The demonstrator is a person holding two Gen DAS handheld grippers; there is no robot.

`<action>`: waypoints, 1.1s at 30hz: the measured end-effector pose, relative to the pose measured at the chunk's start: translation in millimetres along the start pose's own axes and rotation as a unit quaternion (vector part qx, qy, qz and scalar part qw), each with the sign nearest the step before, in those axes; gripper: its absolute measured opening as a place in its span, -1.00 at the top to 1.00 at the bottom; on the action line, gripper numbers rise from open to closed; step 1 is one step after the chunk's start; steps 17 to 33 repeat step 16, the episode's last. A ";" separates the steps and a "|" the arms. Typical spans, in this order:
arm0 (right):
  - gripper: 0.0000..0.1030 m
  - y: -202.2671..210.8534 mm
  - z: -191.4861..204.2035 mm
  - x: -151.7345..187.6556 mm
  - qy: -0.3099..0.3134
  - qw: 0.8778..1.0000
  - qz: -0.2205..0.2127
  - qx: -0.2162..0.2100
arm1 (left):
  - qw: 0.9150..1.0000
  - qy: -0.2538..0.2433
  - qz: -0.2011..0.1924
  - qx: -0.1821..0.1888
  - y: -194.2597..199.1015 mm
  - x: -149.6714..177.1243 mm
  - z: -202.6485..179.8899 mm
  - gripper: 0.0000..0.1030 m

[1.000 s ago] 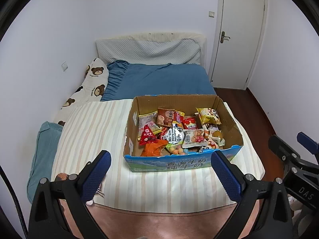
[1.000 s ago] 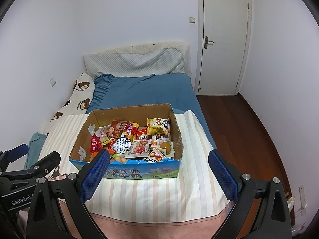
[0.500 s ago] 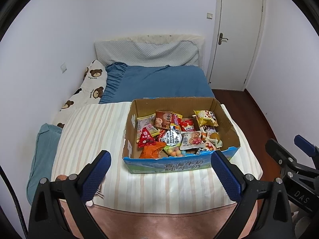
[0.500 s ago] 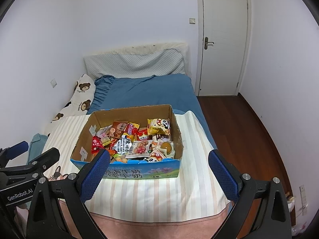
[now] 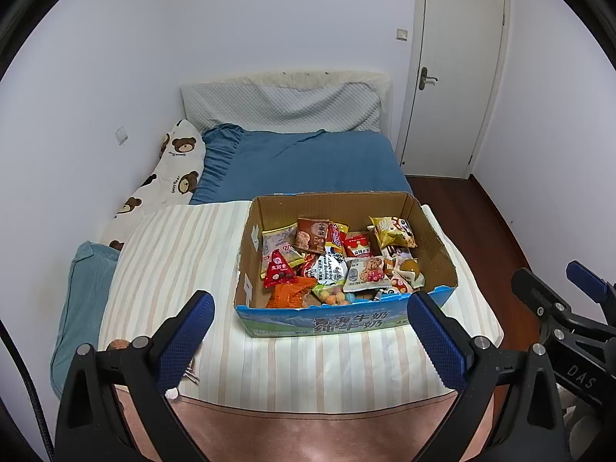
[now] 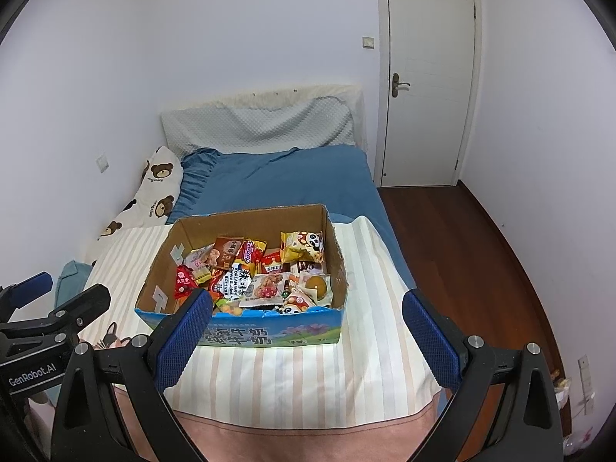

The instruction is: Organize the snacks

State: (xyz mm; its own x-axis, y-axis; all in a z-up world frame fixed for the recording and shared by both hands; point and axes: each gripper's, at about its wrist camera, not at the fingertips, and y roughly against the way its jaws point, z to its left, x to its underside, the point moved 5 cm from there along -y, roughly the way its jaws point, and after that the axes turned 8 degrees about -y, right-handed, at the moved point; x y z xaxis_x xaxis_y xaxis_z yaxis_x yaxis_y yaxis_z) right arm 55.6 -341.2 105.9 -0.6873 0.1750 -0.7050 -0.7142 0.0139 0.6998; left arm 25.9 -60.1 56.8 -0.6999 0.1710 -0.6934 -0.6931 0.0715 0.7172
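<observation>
An open cardboard box with a blue printed front stands on the striped sheet on the bed; it also shows in the right wrist view. It holds several snack packets, among them a red triangular packet, a brown packet and a yellow panda packet. My left gripper is open and empty, held above the foot of the bed in front of the box. My right gripper is open and empty, also short of the box.
The striped sheet covers the near half of the bed, with a blue sheet behind. A bear-print pillow lies along the left wall. A white door and wooden floor lie to the right.
Both grippers have drawn back and up slightly, so the box looks a little smaller and farther. Both stay open and empty.
</observation>
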 end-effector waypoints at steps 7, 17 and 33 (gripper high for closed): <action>-0.96 1.5 -0.6 -0.4 -0.001 1.000 0.000 -0.002 | 1.000 0.001 0.002 0.000 2.0 1.8 0.2 -0.99; -0.96 2.7 -1.8 0.1 -0.001 1.000 0.000 -0.001 | 1.000 0.004 -0.001 -0.004 4.2 1.5 -1.0 -0.99; -0.96 2.7 -1.8 0.1 -0.001 1.000 0.000 -0.001 | 1.000 0.004 -0.001 -0.004 4.2 1.5 -1.0 -0.99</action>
